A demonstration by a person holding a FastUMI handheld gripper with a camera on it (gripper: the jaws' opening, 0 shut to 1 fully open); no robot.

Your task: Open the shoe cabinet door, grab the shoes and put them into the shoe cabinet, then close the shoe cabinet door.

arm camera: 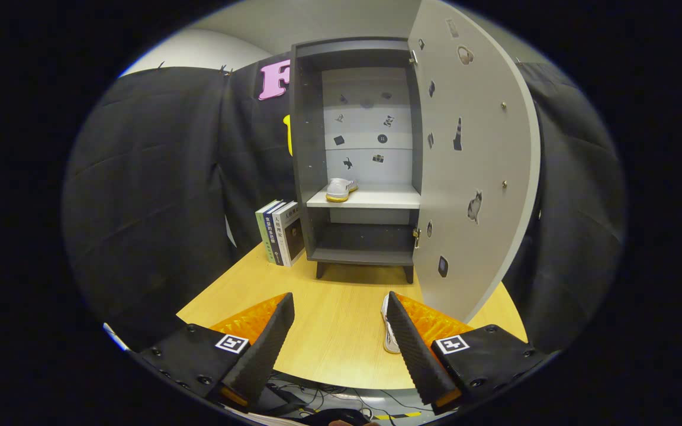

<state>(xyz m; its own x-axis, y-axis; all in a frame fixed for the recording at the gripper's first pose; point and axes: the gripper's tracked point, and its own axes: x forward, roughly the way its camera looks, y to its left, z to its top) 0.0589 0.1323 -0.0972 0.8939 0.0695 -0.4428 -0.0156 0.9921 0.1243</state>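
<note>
— Shoes: where is the second white fabric shoe [389,331] found?
— On the wooden desk [329,319], touching the right finger's inner side, lengthwise along it; the gripper [341,337] is held released, nothing grasped.

We are in a recording booth made up to look like a corner of a home. Black cloth [157,177] hangs all around as walls, with a plain pale wall [199,50] showing above it. A small grey shoe cabinet [308,148] stands on a light wooden table [335,319] instead of a floor, its door [477,154] swung open and dotted with little stickers, as is its back panel. One shoe [340,189] sits on the shelf and another shoe [388,328] lies on the table. A few books [282,232] stand just beside the cabinet. Loose cables [329,396] trail below the table edge. The gripper [341,340] we look along has its fingers spread apart, holding nothing.
</note>
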